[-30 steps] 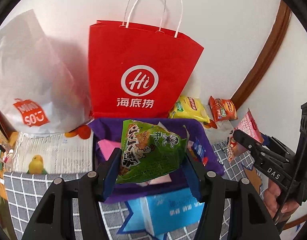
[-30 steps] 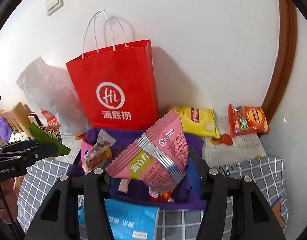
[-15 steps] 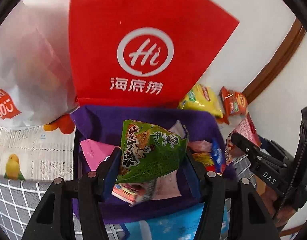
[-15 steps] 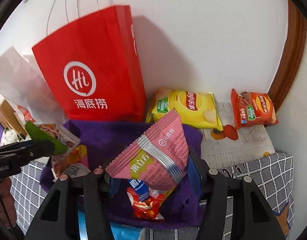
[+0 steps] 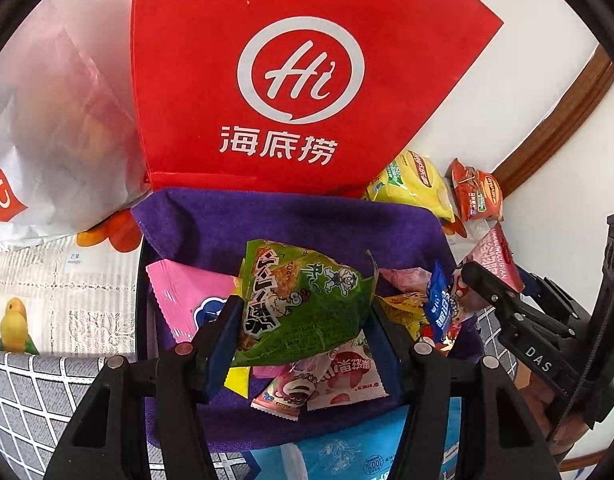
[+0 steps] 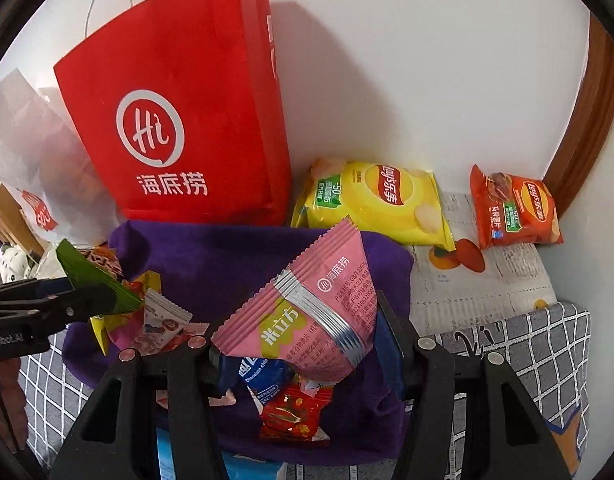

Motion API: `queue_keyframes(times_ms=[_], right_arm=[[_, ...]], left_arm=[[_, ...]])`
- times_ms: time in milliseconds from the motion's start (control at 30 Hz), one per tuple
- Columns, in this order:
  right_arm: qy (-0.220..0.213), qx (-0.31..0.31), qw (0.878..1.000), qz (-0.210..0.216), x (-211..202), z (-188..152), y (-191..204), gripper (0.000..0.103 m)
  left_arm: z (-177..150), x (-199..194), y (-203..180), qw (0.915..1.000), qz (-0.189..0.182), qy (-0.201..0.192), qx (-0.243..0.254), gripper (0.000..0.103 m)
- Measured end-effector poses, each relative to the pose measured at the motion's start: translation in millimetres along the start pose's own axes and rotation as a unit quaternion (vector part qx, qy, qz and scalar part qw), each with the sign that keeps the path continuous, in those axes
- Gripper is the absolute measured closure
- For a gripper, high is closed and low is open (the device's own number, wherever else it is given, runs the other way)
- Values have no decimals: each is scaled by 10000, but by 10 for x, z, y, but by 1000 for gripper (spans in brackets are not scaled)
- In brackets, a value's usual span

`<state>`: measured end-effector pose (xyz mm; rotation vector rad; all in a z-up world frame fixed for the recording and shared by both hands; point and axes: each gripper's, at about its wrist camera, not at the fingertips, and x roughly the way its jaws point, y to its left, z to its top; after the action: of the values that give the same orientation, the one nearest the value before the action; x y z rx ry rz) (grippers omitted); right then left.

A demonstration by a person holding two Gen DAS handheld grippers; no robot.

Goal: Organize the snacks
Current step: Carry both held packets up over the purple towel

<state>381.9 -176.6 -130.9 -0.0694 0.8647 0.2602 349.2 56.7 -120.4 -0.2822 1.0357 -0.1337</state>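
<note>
**Holding two snack packs over the purple bin**

Clamping a green pack (image 5: 303, 304) between the blue pads of the left gripper (image 5: 303, 322), pads pressed on both its sides, pack upright and puffed. Hanging just above the open purple bin (image 5: 291, 216), over a pile of small wrappers: a pink pack (image 5: 187, 300) at the left, a strawberry pack (image 5: 347, 376) and a chocolate-roll pack (image 5: 283, 394) below, a blue pack (image 5: 441, 308) at the right.

Gripping a pink pouch (image 6: 311, 312) in the right gripper (image 6: 303, 344), jaws closed on its lower half, crimped top tilted up and to the right. Hovering over the right part of the same bin (image 6: 227, 256), above a dark blue wrapper (image 6: 263, 380) and a red wrapper (image 6: 291, 416).

Showing, at the left edge of the right view, the left gripper (image 6: 95, 296) with the green pack (image 6: 95, 276) edge-on; at the right edge of the left view, the right gripper (image 5: 483, 280) with the pink pouch (image 5: 495, 256).

Standing behind the bin, touching its back rim: a red bag (image 5: 299, 80) against the wall, a white bag (image 5: 55, 132) beside it at the left. Lying right of the red bag, near the wall: a yellow chip bag (image 6: 375, 204) and an orange chip bag (image 6: 515, 212), apart from each other, both outside the bin. Resting under everything, a grey checked cloth (image 6: 527, 352).
</note>
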Motion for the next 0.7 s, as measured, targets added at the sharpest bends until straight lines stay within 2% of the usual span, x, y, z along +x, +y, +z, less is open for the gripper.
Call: queue_keyframes(times_ms=[333,567,700], right_arm=[[141,-106,9998,14,97,-44,66,46],[236,-314,9992,28,150,-92,180,46],[350,-194,9992,-48,190,-90,107,46]], left_arm=[[9,91,-75,9997,202,69,111,45],[12,122,-37,9998,197,80,50,45],[-6,127,-23,9996,232,95,97,44]])
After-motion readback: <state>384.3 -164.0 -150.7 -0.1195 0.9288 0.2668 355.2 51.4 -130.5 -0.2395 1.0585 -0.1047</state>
